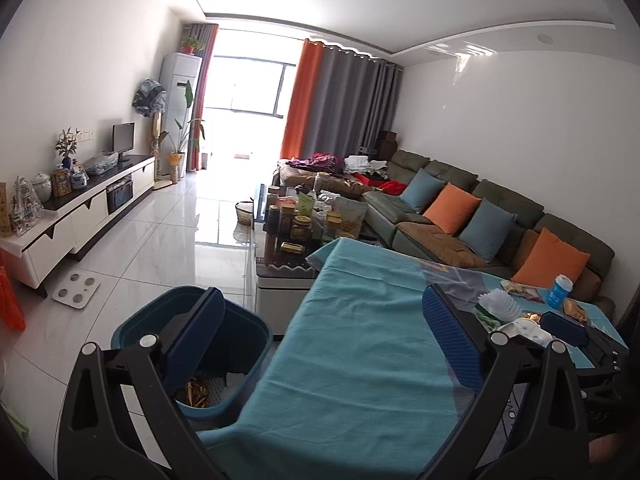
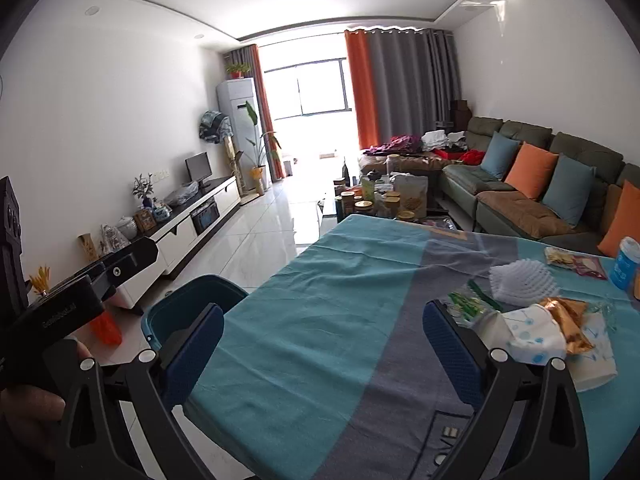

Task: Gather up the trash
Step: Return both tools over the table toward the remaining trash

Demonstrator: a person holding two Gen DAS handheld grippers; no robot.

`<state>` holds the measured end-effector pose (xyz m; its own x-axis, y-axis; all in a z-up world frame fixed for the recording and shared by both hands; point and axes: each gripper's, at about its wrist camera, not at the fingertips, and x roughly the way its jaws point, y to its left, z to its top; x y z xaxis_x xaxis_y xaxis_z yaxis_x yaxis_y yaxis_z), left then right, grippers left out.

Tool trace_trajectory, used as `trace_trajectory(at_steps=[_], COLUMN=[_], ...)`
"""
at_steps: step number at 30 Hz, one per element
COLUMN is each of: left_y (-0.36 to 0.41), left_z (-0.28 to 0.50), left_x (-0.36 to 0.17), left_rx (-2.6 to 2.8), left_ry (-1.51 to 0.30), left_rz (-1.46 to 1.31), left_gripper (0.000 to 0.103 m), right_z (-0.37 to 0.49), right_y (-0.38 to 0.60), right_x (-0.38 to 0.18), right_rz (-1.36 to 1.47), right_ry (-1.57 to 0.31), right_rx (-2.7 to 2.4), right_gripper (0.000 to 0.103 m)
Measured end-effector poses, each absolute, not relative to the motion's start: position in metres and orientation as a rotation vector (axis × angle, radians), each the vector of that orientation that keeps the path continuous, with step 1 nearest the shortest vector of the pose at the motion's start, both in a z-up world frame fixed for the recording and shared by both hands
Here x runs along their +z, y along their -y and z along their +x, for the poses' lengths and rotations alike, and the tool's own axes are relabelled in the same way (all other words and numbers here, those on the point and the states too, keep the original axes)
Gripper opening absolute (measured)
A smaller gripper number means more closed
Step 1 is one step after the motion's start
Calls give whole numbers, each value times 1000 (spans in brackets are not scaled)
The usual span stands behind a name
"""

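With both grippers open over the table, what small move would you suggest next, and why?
Probably ease the right gripper rightward to the crumpled tissue: its fingers are open and empty, the trash pile lies just right, and the bin sits beside the table's left edge.

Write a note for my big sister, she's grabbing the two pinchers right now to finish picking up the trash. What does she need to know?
Left gripper: open, holding nothing, above the near edge of the table's teal cloth.
Right gripper: open, holding nothing, over the same cloth.
Bin: the blue trash bin stands on the floor at the table's left side; some brownish scraps already lie inside.
Left to collect, all on the table's right side: white foam net, green-printed wrapper, crumpled white tissue pack, gold foil wrapper, snack packets.
The blue-labelled bottle may not be trash.
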<state>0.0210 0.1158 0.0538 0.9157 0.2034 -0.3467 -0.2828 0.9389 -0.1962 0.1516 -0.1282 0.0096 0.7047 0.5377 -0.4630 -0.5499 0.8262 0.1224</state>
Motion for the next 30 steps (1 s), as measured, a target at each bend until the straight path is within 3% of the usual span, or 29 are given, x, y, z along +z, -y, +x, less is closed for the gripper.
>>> trace_trajectory(at_steps=[13,30], left_y=[-45,9], left_z=[27,79], left_x=[41,35], left_rx=[33,-118], left_ry=[-375,-427], left_rz=[-199,-136], left_gripper=[97,97], right_z=[114,136], right_y=[218,302], right_x=[0,-4], right_rz=[14,84], right_ry=[-464,-478], right_rx=[337,144], right_gripper=[96,96])
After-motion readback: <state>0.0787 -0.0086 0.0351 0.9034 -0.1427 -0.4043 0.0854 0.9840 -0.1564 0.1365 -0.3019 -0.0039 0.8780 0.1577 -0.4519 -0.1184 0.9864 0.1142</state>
